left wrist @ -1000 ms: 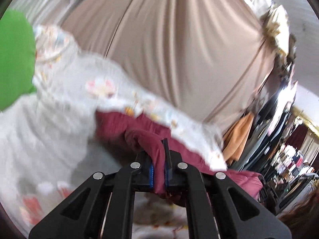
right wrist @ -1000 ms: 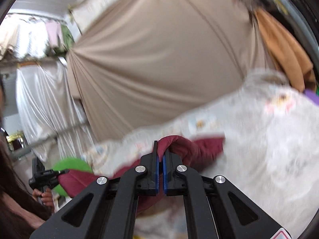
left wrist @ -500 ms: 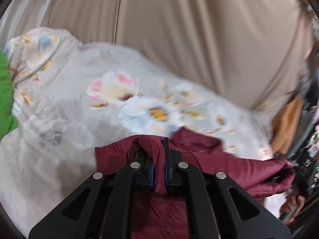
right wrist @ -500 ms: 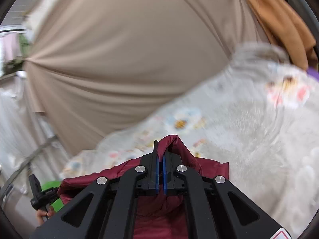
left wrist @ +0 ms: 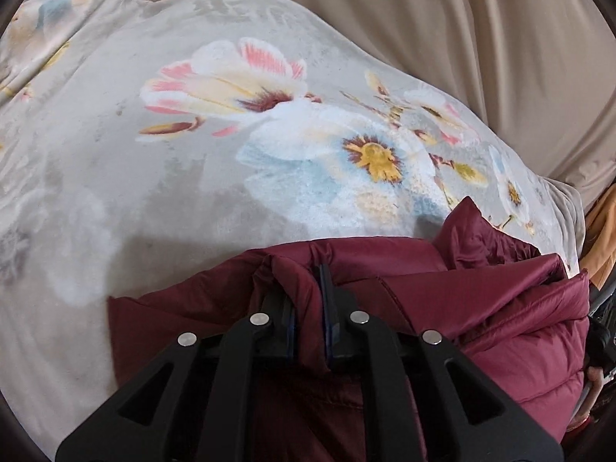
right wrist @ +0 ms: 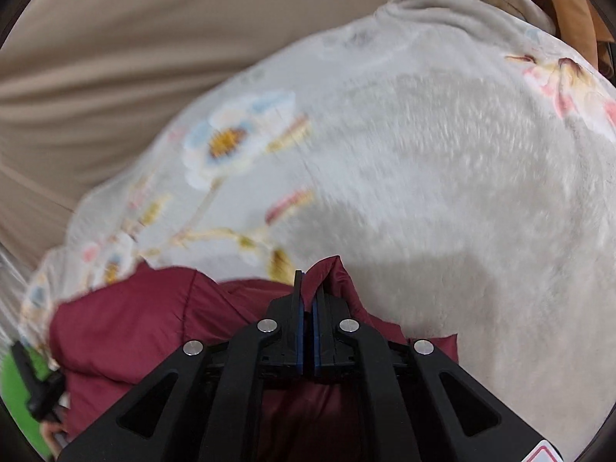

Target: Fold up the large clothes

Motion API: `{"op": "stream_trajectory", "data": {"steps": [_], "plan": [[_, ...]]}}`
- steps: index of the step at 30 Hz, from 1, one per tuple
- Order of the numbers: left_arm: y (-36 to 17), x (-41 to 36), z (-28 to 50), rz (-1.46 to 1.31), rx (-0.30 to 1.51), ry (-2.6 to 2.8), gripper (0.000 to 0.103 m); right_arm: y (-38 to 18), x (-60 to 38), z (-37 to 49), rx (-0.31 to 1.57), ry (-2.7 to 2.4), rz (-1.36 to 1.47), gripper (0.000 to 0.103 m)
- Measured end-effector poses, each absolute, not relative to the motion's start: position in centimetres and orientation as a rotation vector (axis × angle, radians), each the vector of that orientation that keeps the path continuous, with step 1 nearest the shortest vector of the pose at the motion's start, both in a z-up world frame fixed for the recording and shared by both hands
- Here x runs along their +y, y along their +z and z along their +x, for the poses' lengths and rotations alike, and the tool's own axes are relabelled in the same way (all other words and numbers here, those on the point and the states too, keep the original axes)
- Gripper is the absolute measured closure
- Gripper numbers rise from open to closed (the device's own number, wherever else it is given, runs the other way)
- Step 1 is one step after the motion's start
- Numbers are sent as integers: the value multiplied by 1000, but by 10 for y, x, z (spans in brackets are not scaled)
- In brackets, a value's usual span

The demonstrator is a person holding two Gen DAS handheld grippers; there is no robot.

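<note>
Both claws have come down and forward since the earlier frames, and the maroon puffer jacket that hung in front of the beige curtain now sits low over the floral blanket; the blanket fills most of both views. Left claw: jaws narrow, a fold of jacket fabric pinched between the blue pads; they have just been opening slightly, with the fabric between them, pads look to be touching it. Right claw: jaws nearly closed, clamped on a peaked ridge of the same jacket. The jacket spans between the two claws, its bulk lying on or just above the blanket — hard to tell which through the blur. In the right wrist view the other gripper's black handle shows at the lower left before something green. Orange garment at top right, behind the blanket's edge.
</note>
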State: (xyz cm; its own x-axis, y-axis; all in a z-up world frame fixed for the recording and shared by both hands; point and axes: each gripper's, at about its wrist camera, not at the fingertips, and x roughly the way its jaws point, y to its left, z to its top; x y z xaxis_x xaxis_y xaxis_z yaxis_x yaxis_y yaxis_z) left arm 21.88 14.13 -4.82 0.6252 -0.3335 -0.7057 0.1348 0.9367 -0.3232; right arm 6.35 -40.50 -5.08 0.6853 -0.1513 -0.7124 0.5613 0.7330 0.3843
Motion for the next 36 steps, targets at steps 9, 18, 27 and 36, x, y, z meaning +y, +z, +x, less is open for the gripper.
{"op": "stream_trajectory", "data": {"steps": [9, 18, 27, 36], "plan": [[4, 188, 203, -490, 759, -340, 82, -21, -416, 22, 565, -383, 739, 82], [105, 169, 139, -258, 509, -230, 26, 58, -362, -26, 420, -315, 539, 82], [4, 27, 155, 30, 792, -449, 31, 14, -246, 67, 649, -79, 224, 92], [-32, 71, 176, 10, 767, -315, 29, -36, -351, 60, 710, -268, 437, 103]]}}
